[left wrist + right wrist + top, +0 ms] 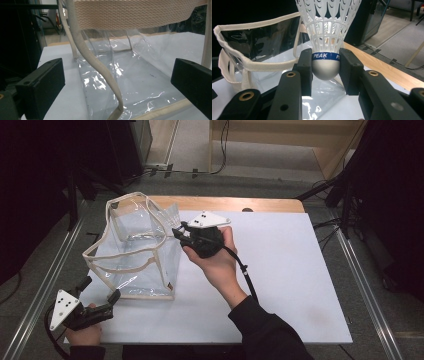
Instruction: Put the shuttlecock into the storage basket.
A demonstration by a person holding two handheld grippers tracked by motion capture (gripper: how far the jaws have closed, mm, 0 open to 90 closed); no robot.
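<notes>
From the high view, the right gripper [176, 232] hovered at the rim of the clear bag [135, 251] standing on the white board [280, 270], while the left gripper [100, 290] waited by the bag's near corner. The left gripper view showed its jaws spread, nothing between them. In the right gripper view, the jaws pinched the shuttlecock [326, 37] by its cork; judging by this, dropping it inside remained.

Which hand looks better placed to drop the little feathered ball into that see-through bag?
The right. Its right gripper already clamps the shuttlecock beside the clear bag's open rim. The left gripper waits open and empty at the bag's near corner.
</notes>
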